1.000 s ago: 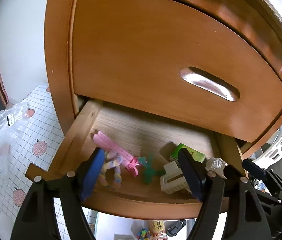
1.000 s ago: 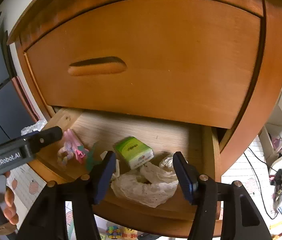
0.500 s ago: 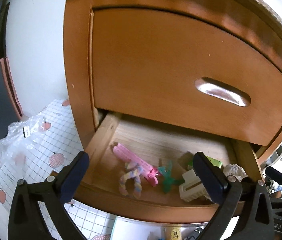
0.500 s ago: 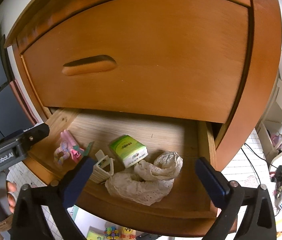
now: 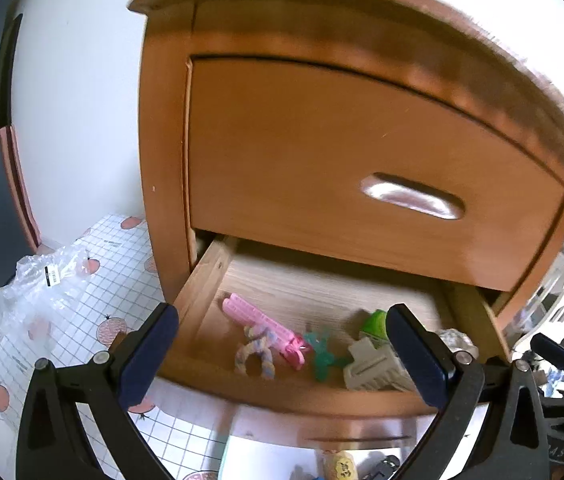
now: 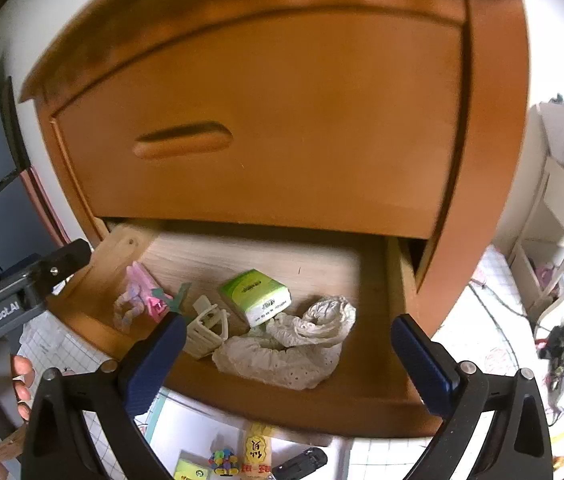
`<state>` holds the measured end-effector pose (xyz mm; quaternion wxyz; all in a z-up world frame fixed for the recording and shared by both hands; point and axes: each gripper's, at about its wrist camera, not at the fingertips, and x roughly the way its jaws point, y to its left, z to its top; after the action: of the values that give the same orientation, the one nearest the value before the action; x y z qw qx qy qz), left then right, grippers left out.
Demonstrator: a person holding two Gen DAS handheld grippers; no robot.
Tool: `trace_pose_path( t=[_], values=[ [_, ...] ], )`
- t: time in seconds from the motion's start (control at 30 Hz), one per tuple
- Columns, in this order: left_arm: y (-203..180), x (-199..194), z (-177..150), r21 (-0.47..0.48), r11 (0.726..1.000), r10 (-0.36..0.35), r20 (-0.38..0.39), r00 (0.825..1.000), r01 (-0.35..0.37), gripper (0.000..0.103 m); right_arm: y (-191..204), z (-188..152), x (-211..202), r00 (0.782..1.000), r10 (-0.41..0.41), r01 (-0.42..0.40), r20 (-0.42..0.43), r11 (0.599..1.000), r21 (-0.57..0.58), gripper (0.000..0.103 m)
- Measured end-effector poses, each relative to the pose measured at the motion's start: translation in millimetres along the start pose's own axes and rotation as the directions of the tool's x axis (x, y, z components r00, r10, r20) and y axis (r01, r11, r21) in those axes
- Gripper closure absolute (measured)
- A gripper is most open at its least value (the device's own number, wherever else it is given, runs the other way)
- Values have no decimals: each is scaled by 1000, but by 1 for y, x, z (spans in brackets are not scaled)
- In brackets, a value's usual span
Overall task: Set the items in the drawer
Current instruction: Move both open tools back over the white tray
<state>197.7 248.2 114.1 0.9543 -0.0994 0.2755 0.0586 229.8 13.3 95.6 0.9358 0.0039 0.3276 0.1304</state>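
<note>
The lower drawer (image 5: 209, 280) (image 6: 396, 280) of a wooden nightstand stands pulled out. Inside lie a pink clip (image 5: 257, 318) (image 6: 141, 284), a pastel braided ring (image 5: 255, 350) (image 6: 127, 308), a teal toy (image 5: 322, 354), a cream hair claw (image 5: 370, 366) (image 6: 205, 328), a green tissue pack (image 6: 255, 296) (image 5: 376, 324) and white lace cloth (image 6: 290, 344). My left gripper (image 5: 286, 356) hovers open in front of the drawer, nothing between its fingers. My right gripper (image 6: 286, 360) is open too, above the drawer's front edge, with the cloth below it untouched.
The upper drawer (image 5: 362, 168) is closed, with a recessed handle (image 5: 412, 200). A crumpled clear bag (image 5: 37, 292) lies on the strawberry-print floor mat (image 5: 93, 304) at left. Small toys and packets (image 6: 241, 460) lie on the floor below. White shelving (image 6: 554, 220) stands at right.
Both grippers opened wide, from half-closed. The left gripper pulled back and swung left, so more wall and floor mat show. The items lie in the drawer as before.
</note>
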Motion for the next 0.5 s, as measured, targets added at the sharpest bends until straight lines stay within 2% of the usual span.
trace_pose_path(
  t=[0.07,0.27,0.5],
  values=[
    [-1,-10,-6,5,1000,-10,9,1000,10,0,-1,-8,-13,999,3,-2,48,1000,-15,0],
    [-1,-42,-40,21,999,-49,23,999,48,0,-9,-43,-41,996,19,-21,84,1000,17,0],
    [4,-51,-104,23,997,-69,-77,995,71,0,-13,-103,-56,998,10,-13,63,999,52,0]
  ],
)
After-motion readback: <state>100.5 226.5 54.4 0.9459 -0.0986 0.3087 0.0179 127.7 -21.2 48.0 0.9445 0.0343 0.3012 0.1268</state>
